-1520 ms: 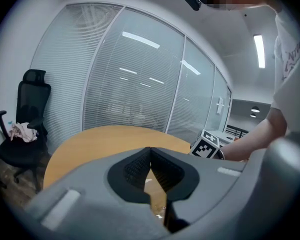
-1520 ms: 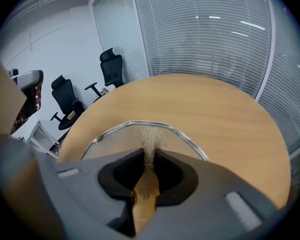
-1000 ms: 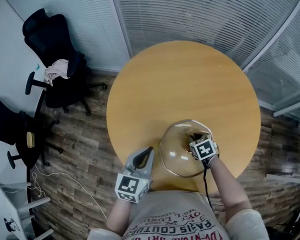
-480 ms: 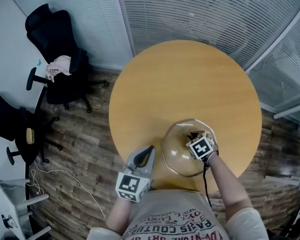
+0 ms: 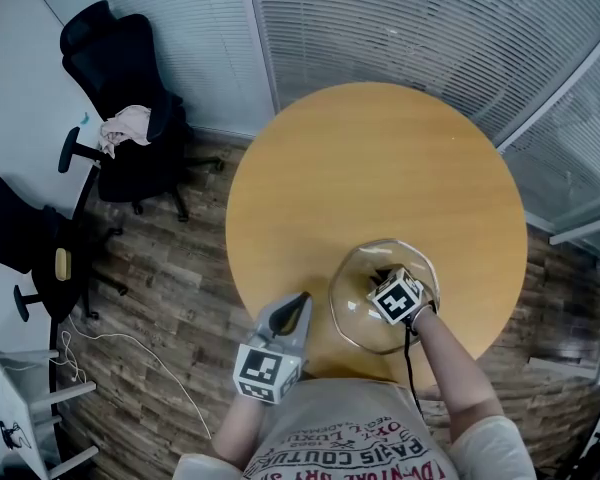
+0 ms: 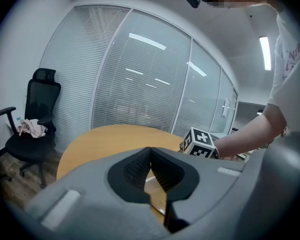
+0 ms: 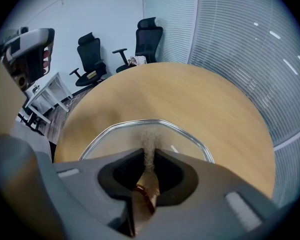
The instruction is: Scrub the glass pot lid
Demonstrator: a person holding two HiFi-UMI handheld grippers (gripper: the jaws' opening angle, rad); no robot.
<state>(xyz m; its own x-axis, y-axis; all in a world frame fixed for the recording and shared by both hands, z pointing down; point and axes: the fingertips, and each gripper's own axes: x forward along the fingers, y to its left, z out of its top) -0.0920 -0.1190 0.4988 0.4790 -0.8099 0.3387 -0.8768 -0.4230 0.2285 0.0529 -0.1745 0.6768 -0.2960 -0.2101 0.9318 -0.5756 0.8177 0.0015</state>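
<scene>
Right gripper [image 5: 386, 278] slid brush [image 7: 148, 140] left, lid [image 5: 354, 314] beneath fingers [image 7: 178, 176]

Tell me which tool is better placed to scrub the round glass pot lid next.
Right. The right tool is shut on a brown-handled bristle brush with bristles over the round glass pot lid. The left tool is shut, empty, beside the lid's rim.

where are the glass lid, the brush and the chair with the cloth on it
glass lid [image 5: 354, 308]: head view, bare glass near its left rim
brush [image 7: 149, 140]: right gripper view, bristle tip
chair [image 5: 102, 50]: head view, backrest
</scene>
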